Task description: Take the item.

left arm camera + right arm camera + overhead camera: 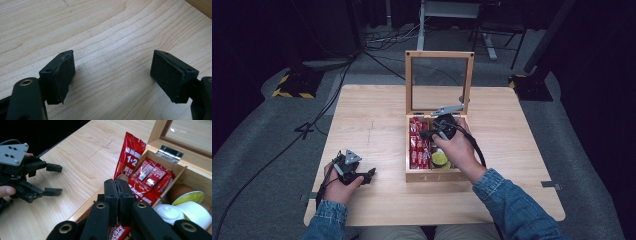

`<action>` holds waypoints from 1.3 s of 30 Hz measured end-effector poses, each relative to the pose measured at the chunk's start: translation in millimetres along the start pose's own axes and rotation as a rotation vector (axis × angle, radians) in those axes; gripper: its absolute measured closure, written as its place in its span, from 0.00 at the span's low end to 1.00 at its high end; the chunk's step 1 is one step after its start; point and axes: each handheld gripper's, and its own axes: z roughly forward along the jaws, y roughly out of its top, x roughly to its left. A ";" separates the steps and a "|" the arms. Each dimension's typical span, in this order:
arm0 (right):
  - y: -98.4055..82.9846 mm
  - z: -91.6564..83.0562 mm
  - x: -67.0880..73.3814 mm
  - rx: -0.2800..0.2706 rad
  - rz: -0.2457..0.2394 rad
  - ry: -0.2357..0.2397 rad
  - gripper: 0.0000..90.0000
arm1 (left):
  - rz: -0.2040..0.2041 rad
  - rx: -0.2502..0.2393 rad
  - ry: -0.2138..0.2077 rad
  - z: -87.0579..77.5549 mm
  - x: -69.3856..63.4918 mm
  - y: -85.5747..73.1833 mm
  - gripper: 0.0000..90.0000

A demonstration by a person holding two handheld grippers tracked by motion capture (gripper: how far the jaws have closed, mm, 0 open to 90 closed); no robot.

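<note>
One wooden table (pixel 377 125) carries open wooden box (pixel 432 175), glazed lid (pixel 439 82) upright at far side. Left compartment: red sachets (pixel 150 178), packed. Right gripper (pixel 119 185) over box, jaws clenched on one red sachet (pixel 130 155), which stands raised above compartment; print reads "1+2" with Chinese characters, too small to read; lower end hidden behind jaws. Right compartment: small cups (pixel 180 207) with white and yellow-green lids, partly cut off. Left gripper (pixel 112 75) released, jaws wide apart, nothing between, near table's left front.

left tongs (pixel 112 75) | jaws wide apart (nothing between) | over wooden table (pixel 107 32)
</note>
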 end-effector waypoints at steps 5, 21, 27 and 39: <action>0.9 -15.0 -4.0 -0.016 -0.007 -0.011 0.98 | 0.000 0.000 0.000 0.0 0.0 0.0 0.23; -4.5 -67.4 -31.3 -0.075 0.002 -0.091 0.98 | 0.003 0.001 0.000 0.1 0.2 0.2 0.22; -9.1 -83.1 -42.6 -0.080 0.013 -0.106 0.98 | 0.004 0.000 0.001 0.4 0.3 0.5 0.22; -22.1 -112.6 -69.9 -0.104 0.034 -0.183 0.98 | 0.004 0.000 0.001 0.4 0.3 0.5 0.22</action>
